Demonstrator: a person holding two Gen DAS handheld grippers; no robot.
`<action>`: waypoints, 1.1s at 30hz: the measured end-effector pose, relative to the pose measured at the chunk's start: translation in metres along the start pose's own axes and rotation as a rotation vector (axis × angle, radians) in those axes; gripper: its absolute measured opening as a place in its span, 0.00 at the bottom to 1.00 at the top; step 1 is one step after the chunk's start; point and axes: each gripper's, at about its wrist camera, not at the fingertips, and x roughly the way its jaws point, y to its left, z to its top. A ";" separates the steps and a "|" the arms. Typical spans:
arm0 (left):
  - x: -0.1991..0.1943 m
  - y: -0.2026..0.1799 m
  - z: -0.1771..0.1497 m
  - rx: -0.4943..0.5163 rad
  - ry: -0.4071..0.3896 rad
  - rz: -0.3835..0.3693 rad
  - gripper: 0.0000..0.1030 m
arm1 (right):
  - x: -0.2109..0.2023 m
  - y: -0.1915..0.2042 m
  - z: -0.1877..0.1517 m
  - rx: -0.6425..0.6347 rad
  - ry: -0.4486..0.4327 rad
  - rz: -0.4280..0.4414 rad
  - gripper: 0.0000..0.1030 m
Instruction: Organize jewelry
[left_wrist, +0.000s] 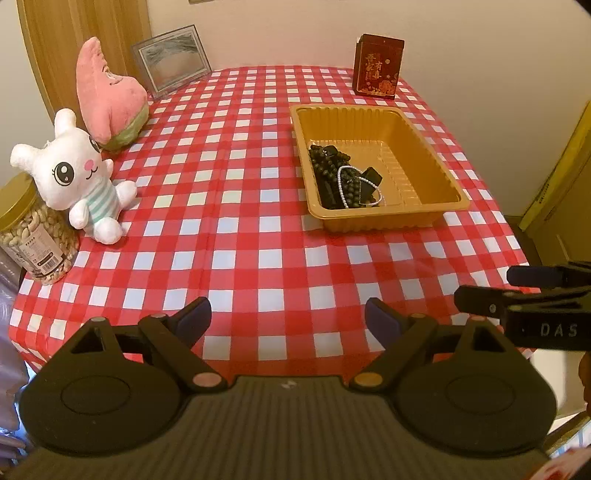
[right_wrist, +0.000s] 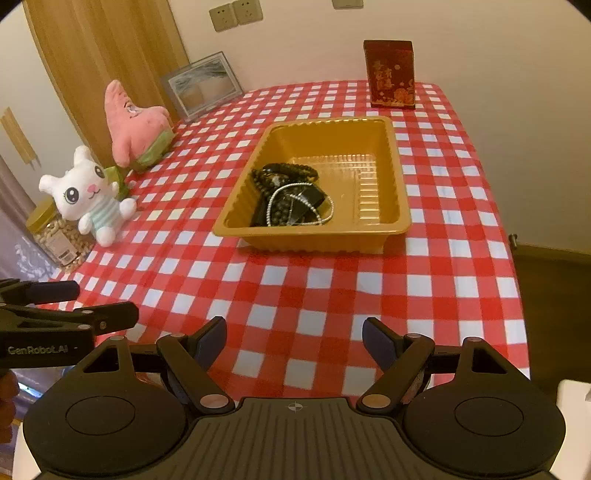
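A gold plastic tray (left_wrist: 436, 155) (right_wrist: 391, 173) stands on the red-and-white checked tablecloth (left_wrist: 240, 229) (right_wrist: 314, 288). Its left half holds a pile of dark bead strings (left_wrist: 332, 173) (right_wrist: 280, 177) with a pearl strand (left_wrist: 345, 192) (right_wrist: 291, 188) draped over them. My left gripper (left_wrist: 288, 317) is open over the cloth near the table's front edge, nothing between its fingers. My right gripper (right_wrist: 293, 338) is open too, empty, in front of the tray. Each gripper shows at the side of the other's view: the right one (left_wrist: 480, 291), the left one (right_wrist: 103, 306).
Along the left side sit a white bunny plush (left_wrist: 81, 177) (right_wrist: 92, 195), a pink star plush (left_wrist: 107, 96) (right_wrist: 136, 125) and a jar of nuts (left_wrist: 33, 229) (right_wrist: 59, 236). A picture frame (left_wrist: 173, 59) (right_wrist: 201, 85) and a red box (left_wrist: 376, 66) (right_wrist: 389, 74) stand at the back.
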 end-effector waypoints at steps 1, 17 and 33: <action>0.000 0.002 0.001 0.001 0.000 -0.003 0.87 | -0.001 0.002 -0.001 0.001 0.001 -0.003 0.78; -0.017 0.020 0.002 0.034 -0.043 -0.049 0.87 | -0.012 0.028 -0.002 0.033 -0.046 -0.042 0.78; -0.017 0.019 0.004 0.035 -0.053 -0.058 0.87 | -0.013 0.031 -0.001 0.033 -0.053 -0.051 0.78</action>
